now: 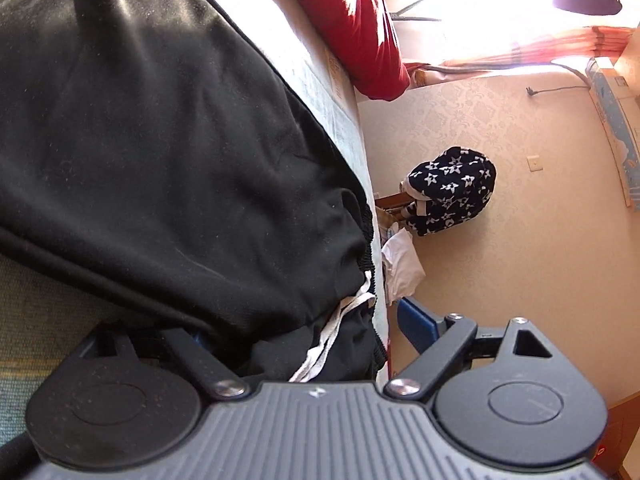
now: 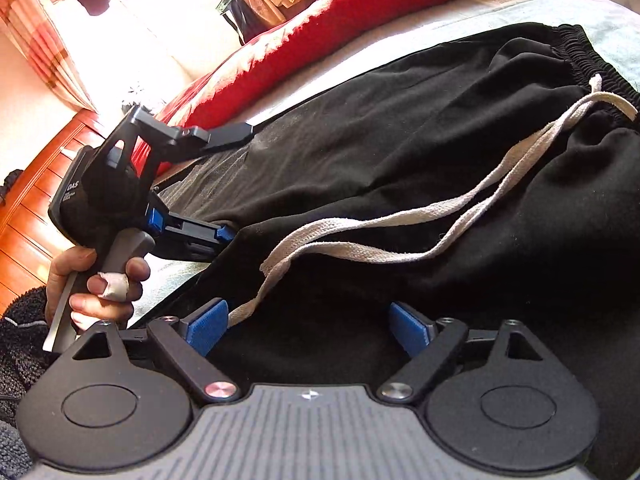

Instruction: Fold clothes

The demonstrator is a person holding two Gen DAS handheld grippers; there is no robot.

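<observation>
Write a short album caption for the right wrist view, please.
Two open hand-held tools, right tool and left tool, poised at black drawstring trousers spread on a bed beside a red blanket.

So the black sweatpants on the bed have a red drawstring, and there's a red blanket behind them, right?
Not quite. The drawstring is white, a flat woven cord trailing across the black sweatpants; the right wrist view shows it clearly. The rest holds: the sweatpants lie on the bed, with the red blanket behind them.
</observation>
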